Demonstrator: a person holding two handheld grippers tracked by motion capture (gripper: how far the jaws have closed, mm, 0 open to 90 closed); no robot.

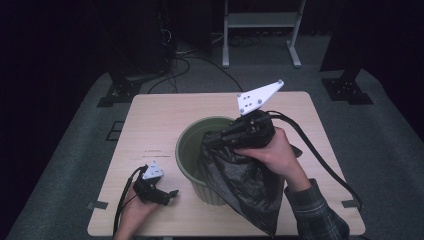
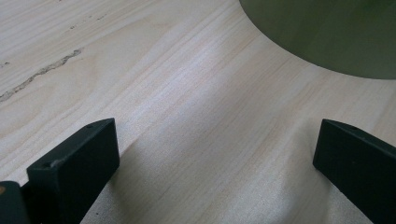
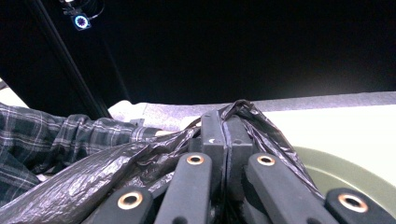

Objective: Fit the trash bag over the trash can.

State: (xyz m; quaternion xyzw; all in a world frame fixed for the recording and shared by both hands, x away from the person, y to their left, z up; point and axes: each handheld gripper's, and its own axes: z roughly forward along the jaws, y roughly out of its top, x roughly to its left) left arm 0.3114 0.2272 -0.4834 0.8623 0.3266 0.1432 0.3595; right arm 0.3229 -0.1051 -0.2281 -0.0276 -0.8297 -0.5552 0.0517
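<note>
I work at a pale wood tabletop (image 1: pixel 150 130) with rounded corners, a dark scuff line in its grain toward nine o'clock. Grey carpet (image 1: pixel 65 150) covers the floor on all sides. At twelve o'clock stands a white metal frame (image 1: pixel 260 30) on two feet. Black cables (image 1: pixel 190 65) trail across the carpet at eleven o'clock. Black stand bases (image 1: pixel 117 90) sit at ten and two o'clock. The room beyond is dark.
</note>
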